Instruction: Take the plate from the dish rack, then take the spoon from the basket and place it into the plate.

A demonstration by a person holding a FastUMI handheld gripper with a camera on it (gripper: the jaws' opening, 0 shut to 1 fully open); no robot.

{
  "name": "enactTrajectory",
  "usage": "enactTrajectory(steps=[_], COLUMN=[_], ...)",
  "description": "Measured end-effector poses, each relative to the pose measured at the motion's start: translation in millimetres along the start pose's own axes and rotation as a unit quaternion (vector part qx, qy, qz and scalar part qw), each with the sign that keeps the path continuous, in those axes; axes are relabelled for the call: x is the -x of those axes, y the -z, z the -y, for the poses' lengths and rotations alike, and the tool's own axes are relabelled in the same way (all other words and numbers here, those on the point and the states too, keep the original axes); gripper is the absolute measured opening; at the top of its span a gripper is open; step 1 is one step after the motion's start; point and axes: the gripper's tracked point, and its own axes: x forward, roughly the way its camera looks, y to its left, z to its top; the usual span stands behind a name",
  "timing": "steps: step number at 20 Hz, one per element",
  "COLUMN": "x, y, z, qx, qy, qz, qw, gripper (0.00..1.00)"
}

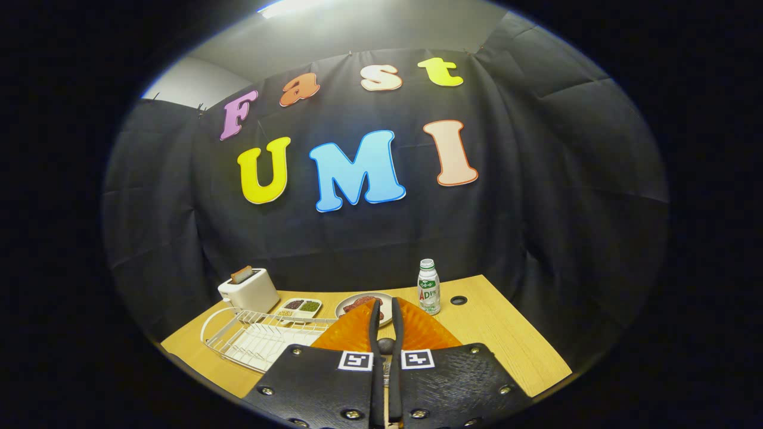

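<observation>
The hand-held gripper (386, 316) has its two fingers nearly together, clamped on the rim of the orange plate (417, 333), which stands edge-up between them and spreads to both sides. The plate is lifted clear of the white dish rack (250, 339), which sits on the tabletop (506, 333) just ahead of the fingers and off to one side, with its slots bare. So the first step looks done: the plate is out of the rack and in the grip, but it is not yet set down.

What is left is the larger part: lay the plate flat on the tabletop, let go, fetch the spoon and put it in the plate. A small dark rounded thing shows low between the fingers; it may be a spoon end, but it is too hidden to say, and I cannot make out the basket.

Beyond the plate stand a toaster (248, 290), a divided dish (300, 307), a plate of food (360, 305) and a bottle (428, 288).
</observation>
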Motion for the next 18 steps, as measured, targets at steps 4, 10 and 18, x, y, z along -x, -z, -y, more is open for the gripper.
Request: enactTrajectory(steps=[4, 10, 18], x=[18.6, 43.5, 62.9], y=[-21.1, -17.5, 42.6], z=[-11.1, -42.3, -82.5], qx=[0.009, 0.025, 0.025], qy=[0.003, -0.018, -0.049], qz=[0.008, -0.005, -0.069], qw=[1.0, 1.0, 0.996], gripper=[0.03, 0.03, 0.03])
